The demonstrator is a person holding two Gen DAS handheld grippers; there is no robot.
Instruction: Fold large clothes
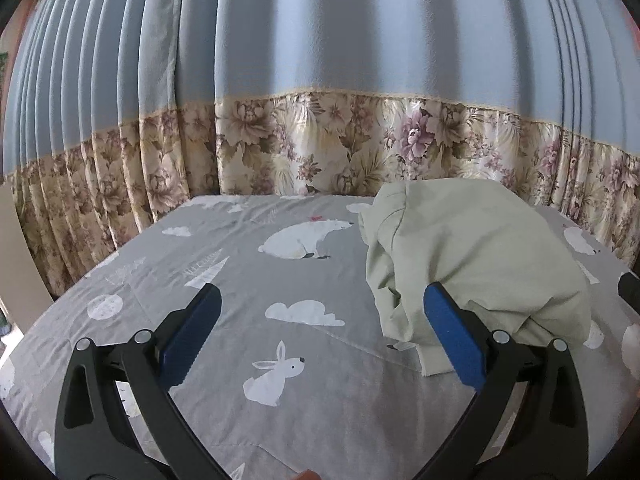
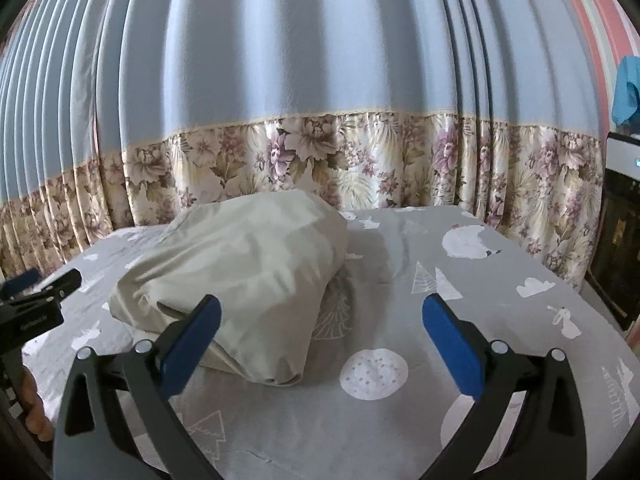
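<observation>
A pale green garment lies in a rumpled heap on the grey animal-print bedsheet. In the left wrist view it sits to the right, behind my right fingertip. My left gripper is open and empty above the sheet. In the right wrist view the garment lies left of centre, and my left fingertip stands in front of its near edge. My right gripper is open and empty. The left gripper's body shows at the left edge of the right wrist view.
A blue curtain with a floral lower band hangs close behind the bed. A dark cabinet stands at the right, with a blue cloth hanging above it. The sheet lies bare right of the heap.
</observation>
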